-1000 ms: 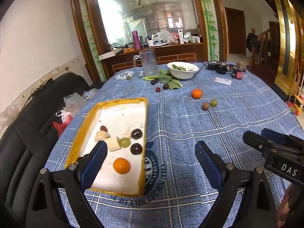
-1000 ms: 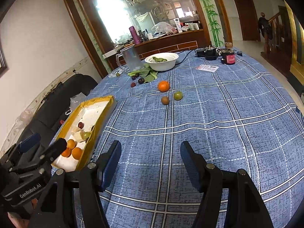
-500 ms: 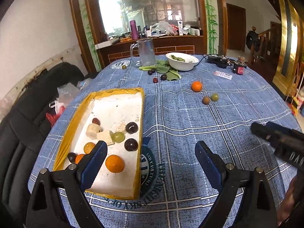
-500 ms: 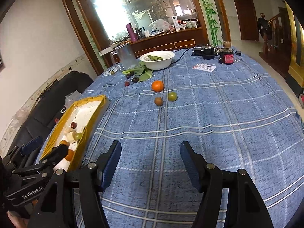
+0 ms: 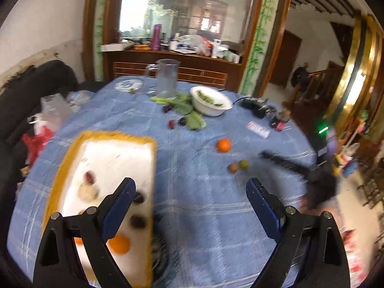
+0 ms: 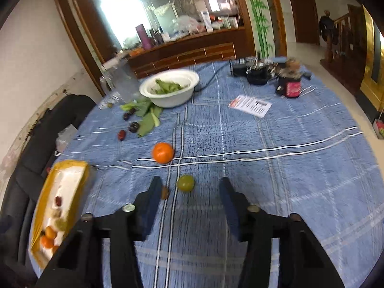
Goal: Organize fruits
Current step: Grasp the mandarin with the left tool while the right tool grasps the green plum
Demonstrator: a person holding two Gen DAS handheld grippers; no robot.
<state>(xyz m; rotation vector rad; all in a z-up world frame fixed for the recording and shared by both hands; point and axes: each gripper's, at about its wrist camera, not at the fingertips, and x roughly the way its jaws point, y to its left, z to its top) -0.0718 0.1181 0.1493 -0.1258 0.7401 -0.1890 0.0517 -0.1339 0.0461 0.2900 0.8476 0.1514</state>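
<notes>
Right wrist view: right gripper (image 6: 189,192) spread wide, nothing between the fingers, hovering over the blue plaid tablecloth (image 6: 276,168). Green fruit (image 6: 185,183) sits just ahead in the gap; small brown fruit (image 6: 165,192) touching or just beside the left finger (half hidden, can't tell which). Orange (image 6: 163,152) further out, clear of both. Yellow-rimmed tray (image 6: 45,196) far left edge, only a sliver of its contents readable.

Left wrist view fills that in: left gripper (image 5: 190,198) also wide open and empty, left finger overlapping the tray (image 5: 115,135). Tray holds an orange fruit (image 5: 118,244), dark round fruits and pale pieces (blurred, can't ID them). This view also catches the right gripper (image 5: 285,162) as a dark smear coming in from the right, next to the green/brown pair (image 5: 238,166).

Loose fruit still out: dark plums and a red one (image 6: 122,135) near the green leaves (image 6: 147,120).

Clutter at the far side: white bowl (image 6: 170,91) of greens, clear jug (image 5: 167,78), leaflet (image 6: 250,105), red jar (image 6: 291,87), black cable gear. Nothing blocks the green fruit.

Room: wood sideboard (image 6: 182,52) with mirror behind, black sofa left, stair rail right.
</notes>
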